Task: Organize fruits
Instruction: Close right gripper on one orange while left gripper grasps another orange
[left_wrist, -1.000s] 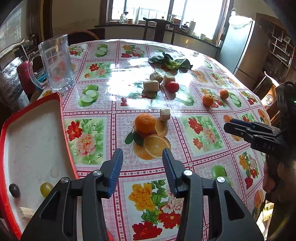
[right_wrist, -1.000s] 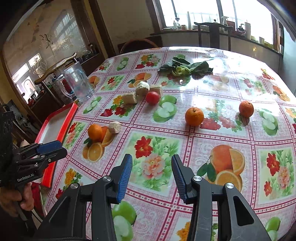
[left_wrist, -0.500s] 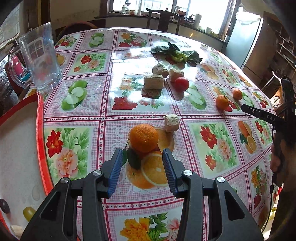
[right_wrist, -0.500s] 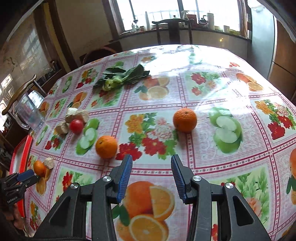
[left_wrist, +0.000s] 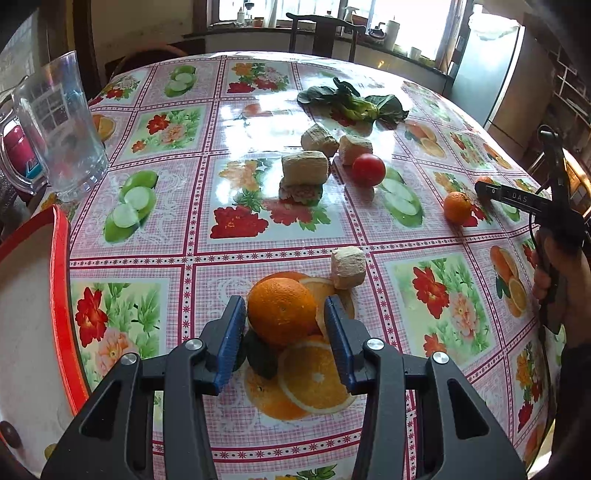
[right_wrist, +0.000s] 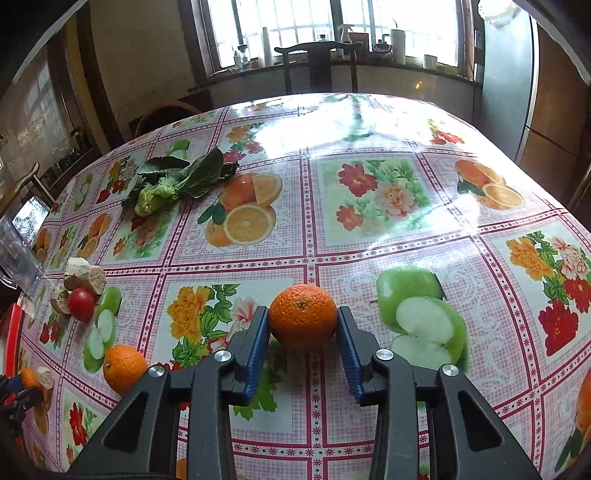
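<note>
- In the left view, an orange (left_wrist: 281, 311) sat on the tablecloth (left_wrist: 192, 254) between the spread blue pads of the left gripper (left_wrist: 284, 341); the jaws were open, a gap showing on each side, nothing gripped.
- In the right view, a second orange (right_wrist: 303, 315) lay between the pads of the right gripper (right_wrist: 302, 349); the pads stood right at its sides, but whether they pressed it could not be told.
- A third orange (right_wrist: 125, 368) rested untouched, near and left of the right gripper; it also showed far right in the left view.
- Real oranges counted: three. The other oranges and the apples were only print on the cloth.
- One tomato (left_wrist: 368, 170) lay mid-table, touching nothing.
- Four pale cut chunks (left_wrist: 304, 169): three clustered by the tomato, one just beside the left gripper's orange.
- One leafy bunch (left_wrist: 354, 105) lay at the far side.
- One clear jug (left_wrist: 61, 129) stood far left.
- The red-rimmed tray (left_wrist: 61, 280) sat near left; a dark round item (left_wrist: 10, 432) and part of a yellowish one showed at its near edge.
- Judged progress: early. The tray held little, all three oranges and the tomato were on the cloth, and both grasps were not yet made or not confirmed.
</note>
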